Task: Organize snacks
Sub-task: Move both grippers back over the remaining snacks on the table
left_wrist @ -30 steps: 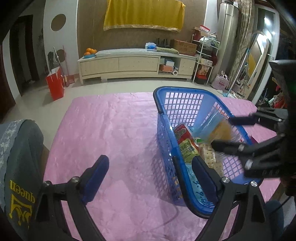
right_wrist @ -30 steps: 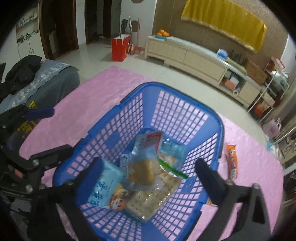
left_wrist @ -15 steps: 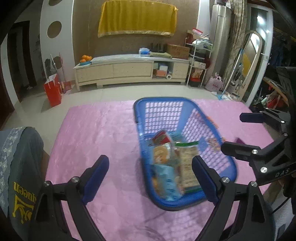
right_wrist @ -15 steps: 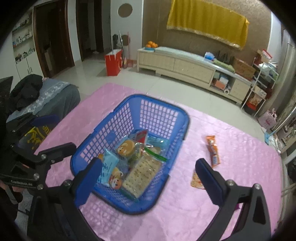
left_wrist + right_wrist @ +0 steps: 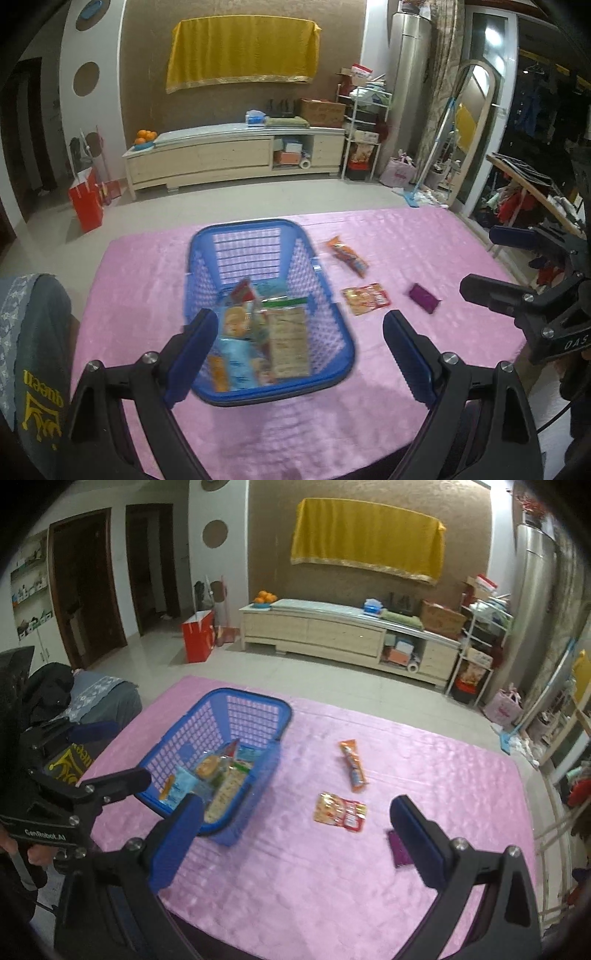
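You are holding your left claw (image 5: 295, 354) spread wide and empty above the blue basket (image 5: 258, 236), which is sitting on the pink tabletop (image 5: 140, 266) already carrying several snack packets. Just right of it, three are still lying loose: an orange stick pack (image 5: 352, 764), a flat red-and-yellow sachet (image 5: 340, 811) and a small purple packet (image 5: 424, 297). Your right claw (image 5: 301, 843) is hanging equally wide, gripping nothing.

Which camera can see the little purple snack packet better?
The left wrist view. There the small purple snack packet lies in the open on the pink tablecloth, though a bit blurred. In the right wrist view the same packet is half hidden behind a blue pad of the right tongs.
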`<state>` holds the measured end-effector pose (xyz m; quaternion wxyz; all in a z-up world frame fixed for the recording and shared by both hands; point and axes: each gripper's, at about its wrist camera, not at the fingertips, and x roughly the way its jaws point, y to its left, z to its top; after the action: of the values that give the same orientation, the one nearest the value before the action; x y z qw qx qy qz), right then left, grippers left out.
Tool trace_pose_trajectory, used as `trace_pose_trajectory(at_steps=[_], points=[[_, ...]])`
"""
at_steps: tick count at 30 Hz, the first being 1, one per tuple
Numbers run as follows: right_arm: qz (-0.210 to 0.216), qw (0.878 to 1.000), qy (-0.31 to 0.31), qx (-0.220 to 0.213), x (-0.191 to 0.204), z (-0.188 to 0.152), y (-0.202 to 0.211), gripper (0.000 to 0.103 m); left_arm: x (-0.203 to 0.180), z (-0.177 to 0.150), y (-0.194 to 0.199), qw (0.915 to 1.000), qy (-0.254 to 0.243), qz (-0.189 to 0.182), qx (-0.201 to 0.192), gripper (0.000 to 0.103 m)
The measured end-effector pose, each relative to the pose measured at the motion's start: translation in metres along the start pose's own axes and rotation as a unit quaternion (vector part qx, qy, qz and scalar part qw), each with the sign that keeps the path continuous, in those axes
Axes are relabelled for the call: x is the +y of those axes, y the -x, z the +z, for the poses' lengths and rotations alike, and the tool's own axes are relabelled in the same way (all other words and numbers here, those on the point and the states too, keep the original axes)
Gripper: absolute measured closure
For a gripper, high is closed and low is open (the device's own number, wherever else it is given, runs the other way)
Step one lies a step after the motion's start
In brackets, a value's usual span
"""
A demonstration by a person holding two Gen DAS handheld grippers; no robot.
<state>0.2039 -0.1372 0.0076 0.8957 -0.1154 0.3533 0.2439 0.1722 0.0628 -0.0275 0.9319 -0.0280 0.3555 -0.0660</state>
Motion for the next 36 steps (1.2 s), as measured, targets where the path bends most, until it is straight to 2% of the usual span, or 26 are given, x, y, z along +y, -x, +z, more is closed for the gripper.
trace_pose_trajectory(at_steps=[6, 13, 21, 24, 27, 36], points=[[-0.013, 1.000, -0.024, -0.002, -0.039, -0.019, 0.013, 0.001, -0.041, 0.008, -0.008, 0.9998, -0.015, -0.012, 0.002, 0.013], [-0.024, 0.998, -0.059, -0.006, -0.086, -0.039, 0.013, 0.001, -0.086, 0.011, -0.034, 0.9988, -0.039, -0.016, 0.027, 0.013], [-0.031, 0.996, -0.079, 0.024, -0.131, -0.065, -0.010, 0.001, -0.124, 0.010, -0.070, 0.9974, -0.046, -0.026, 0.049, 0.013], [-0.049, 0.995, -0.085, 0.029, -0.145, -0.072, -0.018, 0.001, -0.135, 0.009, -0.088, 0.9965, -0.047, -0.031, 0.062, 0.013], [-0.044, 0.994, -0.092, 0.039, -0.160, -0.077, -0.029, 0.001, -0.144, 0.007, -0.109, 0.9955, -0.046, -0.032, 0.076, 0.013], [-0.047, 0.993, -0.069, 0.083, -0.175, -0.094, -0.081, 0.001, -0.147, -0.003, -0.172, 0.9904, -0.010, -0.049, 0.129, 0.013]])
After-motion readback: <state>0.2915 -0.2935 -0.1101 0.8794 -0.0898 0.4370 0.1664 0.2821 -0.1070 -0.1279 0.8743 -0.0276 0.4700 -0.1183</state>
